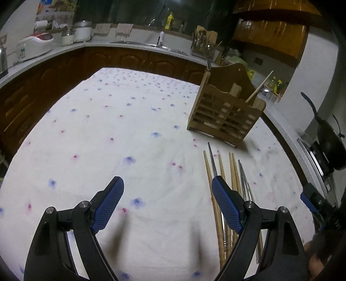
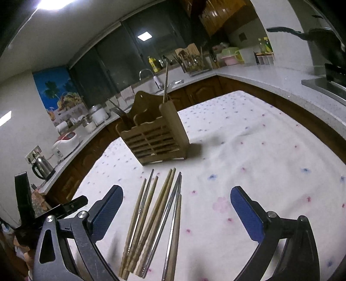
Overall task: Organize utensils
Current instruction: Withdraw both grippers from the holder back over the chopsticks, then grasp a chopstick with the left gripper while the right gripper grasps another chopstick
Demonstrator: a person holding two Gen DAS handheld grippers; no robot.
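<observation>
A tablecloth (image 2: 259,151) covers the table. The wooden utensil holder (image 2: 154,134) stands on it, far from the camera. One chopstick (image 2: 166,81) stands in the holder's right part, and forks (image 2: 117,110) stick up in its left part. More chopsticks (image 2: 151,222) lie side by side on the cloth, in front of the holder. A kitchen counter (image 2: 270,75) runs behind the table.

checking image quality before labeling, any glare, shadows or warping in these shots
Left wrist view: strong fisheye bend, dim, soft shadows under the open left hand-held gripper on the tablecloth. Right wrist view: ceiling light blown out top left, chopsticks sharp.
</observation>
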